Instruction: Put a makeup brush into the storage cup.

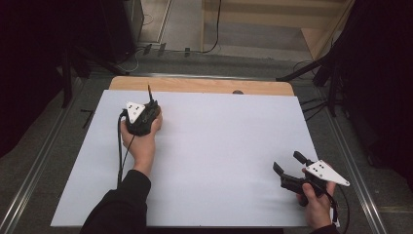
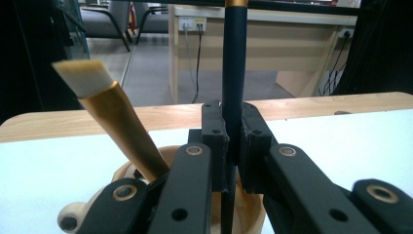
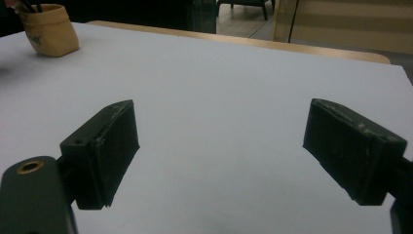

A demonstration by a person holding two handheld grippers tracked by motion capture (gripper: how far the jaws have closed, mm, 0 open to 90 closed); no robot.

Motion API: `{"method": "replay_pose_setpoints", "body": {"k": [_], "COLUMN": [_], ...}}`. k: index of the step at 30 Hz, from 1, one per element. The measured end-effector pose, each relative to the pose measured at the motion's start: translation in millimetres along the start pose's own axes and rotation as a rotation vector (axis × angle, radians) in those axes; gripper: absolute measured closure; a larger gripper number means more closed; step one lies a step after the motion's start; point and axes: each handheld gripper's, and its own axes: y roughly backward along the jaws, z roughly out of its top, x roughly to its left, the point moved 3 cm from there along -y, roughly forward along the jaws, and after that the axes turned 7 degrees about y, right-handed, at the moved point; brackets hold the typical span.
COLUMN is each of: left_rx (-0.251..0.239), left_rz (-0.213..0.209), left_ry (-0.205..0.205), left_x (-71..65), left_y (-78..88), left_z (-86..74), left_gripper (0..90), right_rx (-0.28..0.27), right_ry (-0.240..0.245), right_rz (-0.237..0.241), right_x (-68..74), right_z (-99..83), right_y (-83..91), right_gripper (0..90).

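Over wooden cup [image 2: 146, 168]: left gripper [image 2: 233, 141] jaws clamped on upright dark brush handle [image 2: 234, 73]. Right gripper [image 3: 219, 151] jaws wide apart, holding nothing, above white sheet [image 3: 219, 87].

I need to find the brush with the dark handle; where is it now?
The dark-handled brush stands upright, clamped in the left gripper, over the wooden cup at the table's far left, beside a gold-ferruled flat brush.
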Motion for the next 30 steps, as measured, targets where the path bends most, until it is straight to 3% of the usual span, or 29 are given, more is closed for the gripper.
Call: {"method": "replay_pose_setpoints", "body": {"k": [4,16,23,30], "left_rx": [0.009,-0.002,-0.017,-0.001], "left_rz": [-0.025,-0.04,-0.087,-0.138], "left_ry": [0.008,0.011,0.014,0.03], "left_x": [0.2,1.1,-3.2,-4.2], "left_y": [-0.1,5.7,13.2,24.3], "left_z": [-1.6,-2.6,1.7,-0.4], "left_gripper": [83.5,76.9,72.6,65.6], "right_rx": [0.001,0.002,0.002,0.001], "right_ry": [0.001,0.0,0.0,-0.001], "right_rz": [0.0,0.002,0.0,0.0], "right_x": [0.1,0.1,-1.2,0.1], "right_z": [-0.2,-0.4,-1.0,-0.5], "right_y": [-0.2,-0.5,0.0,0.4], "right_gripper": [12.9,13.0,13.0,13.0]}}
